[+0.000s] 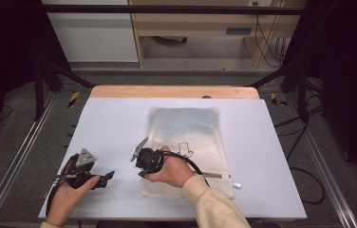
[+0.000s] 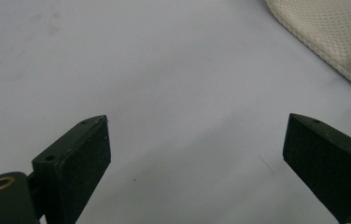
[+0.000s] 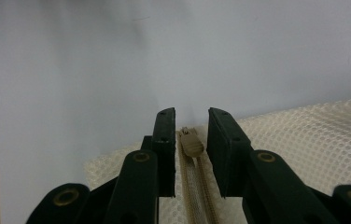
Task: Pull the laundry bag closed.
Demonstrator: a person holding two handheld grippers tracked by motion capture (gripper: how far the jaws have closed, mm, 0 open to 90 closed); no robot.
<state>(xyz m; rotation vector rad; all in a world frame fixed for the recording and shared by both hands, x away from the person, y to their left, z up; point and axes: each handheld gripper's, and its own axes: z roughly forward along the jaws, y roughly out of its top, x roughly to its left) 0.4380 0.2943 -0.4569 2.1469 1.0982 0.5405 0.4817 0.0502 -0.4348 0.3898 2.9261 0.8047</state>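
mesh bag (image 1: pixel 186 142) flat at table (image 1: pixel 115 123) centre; right gripper (image 3: pixel 191 154) at its near-left corner.
right gripper view: jaws narrowly parted either side of zipper pull (image 3: pixel 192 143), contact unclear. left gripper (image 2: pixel 197 158) spread wide over bare table.

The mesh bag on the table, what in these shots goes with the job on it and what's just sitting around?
Part of the job:
- mesh bag
- zipper pull, between the right gripper's jaws, a small gap showing on each side
- left gripper, open over the bare white table

Just about:
- wooden furniture behind
- floor cables
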